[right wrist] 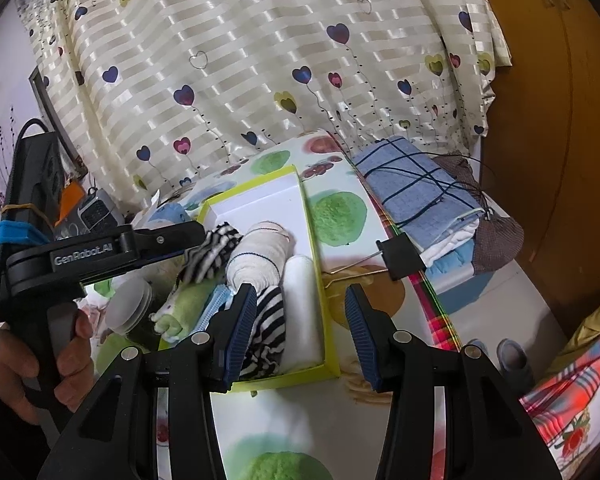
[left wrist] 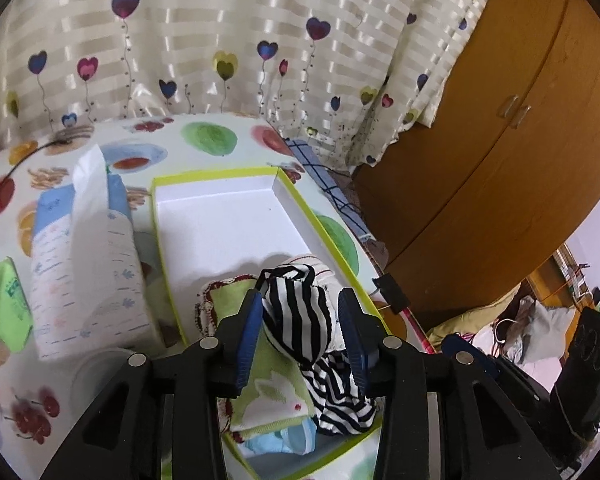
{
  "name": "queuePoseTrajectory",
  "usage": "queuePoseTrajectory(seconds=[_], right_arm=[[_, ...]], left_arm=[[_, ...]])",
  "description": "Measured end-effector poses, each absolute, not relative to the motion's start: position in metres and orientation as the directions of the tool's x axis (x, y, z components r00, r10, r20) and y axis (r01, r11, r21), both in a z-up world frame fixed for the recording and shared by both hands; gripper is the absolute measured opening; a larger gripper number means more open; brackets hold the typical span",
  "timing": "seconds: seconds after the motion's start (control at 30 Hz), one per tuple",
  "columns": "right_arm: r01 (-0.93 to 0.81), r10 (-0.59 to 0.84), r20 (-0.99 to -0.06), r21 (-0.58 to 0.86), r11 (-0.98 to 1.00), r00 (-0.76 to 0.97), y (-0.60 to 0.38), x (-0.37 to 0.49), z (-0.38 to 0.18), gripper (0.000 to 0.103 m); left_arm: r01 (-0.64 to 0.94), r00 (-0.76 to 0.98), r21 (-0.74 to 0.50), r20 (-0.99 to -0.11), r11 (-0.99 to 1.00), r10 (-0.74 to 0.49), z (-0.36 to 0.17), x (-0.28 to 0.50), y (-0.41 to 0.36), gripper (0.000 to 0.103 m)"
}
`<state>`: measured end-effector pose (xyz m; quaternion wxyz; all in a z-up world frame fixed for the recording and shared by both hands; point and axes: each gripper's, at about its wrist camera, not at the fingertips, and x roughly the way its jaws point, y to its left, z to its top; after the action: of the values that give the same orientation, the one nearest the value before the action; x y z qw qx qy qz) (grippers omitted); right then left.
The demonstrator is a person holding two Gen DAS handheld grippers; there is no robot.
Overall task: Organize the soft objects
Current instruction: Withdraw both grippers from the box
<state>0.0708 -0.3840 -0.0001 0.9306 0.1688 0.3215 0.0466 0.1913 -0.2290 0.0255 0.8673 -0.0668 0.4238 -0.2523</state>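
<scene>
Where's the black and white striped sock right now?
The striped sock is between the left gripper fingers, held over the near end of the green-rimmed box, just above the green bunny towel.

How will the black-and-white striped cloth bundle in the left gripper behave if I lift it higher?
The black-and-white striped cloth bundle probably stays floppy: a tail droops below the left gripper. It looks light and bunches between the pads. The trailing end may drag on the green rabbit-print towel.
</scene>
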Motion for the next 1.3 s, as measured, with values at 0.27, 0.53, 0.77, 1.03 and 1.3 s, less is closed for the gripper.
queuePoseTrajectory(seconds=[0.27,0.53,0.77,1.03,1.3], right_arm=[[-0.005,0.206,-0.575,0.331,0.944,0.792,-0.369,0.066,0.009,0.047],[-0.031,0.217,-0.58,0.313,0.949,0.785,-0.351,0.056,0.017,0.047],[-0.065,0.234,-0.583,0.296,0.953,0.778,-0.331,0.045,0.024,0.047],[-0.117,0.258,-0.585,0.267,0.956,0.769,-0.302,0.036,0.033,0.047],[-0.154,0.279,-0.591,0.254,0.955,0.757,-0.275,0.031,0.037,0.047]], left_arm=[[0.411,0.54,-0.281,-0.691,0.867,-0.48,0.034,0.166,-0.22,0.037],[0.41,0.575,-0.245,-0.678,0.879,-0.458,0.041,0.14,-0.203,0.037],[0.388,0.602,-0.224,-0.673,0.894,-0.429,0.044,0.12,-0.183,0.037],[0.348,0.625,-0.235,-0.663,0.908,-0.411,0.045,0.1,-0.153,0.037],[0.313,0.643,-0.24,-0.659,0.919,-0.391,0.044,0.087,-0.126,0.037]])
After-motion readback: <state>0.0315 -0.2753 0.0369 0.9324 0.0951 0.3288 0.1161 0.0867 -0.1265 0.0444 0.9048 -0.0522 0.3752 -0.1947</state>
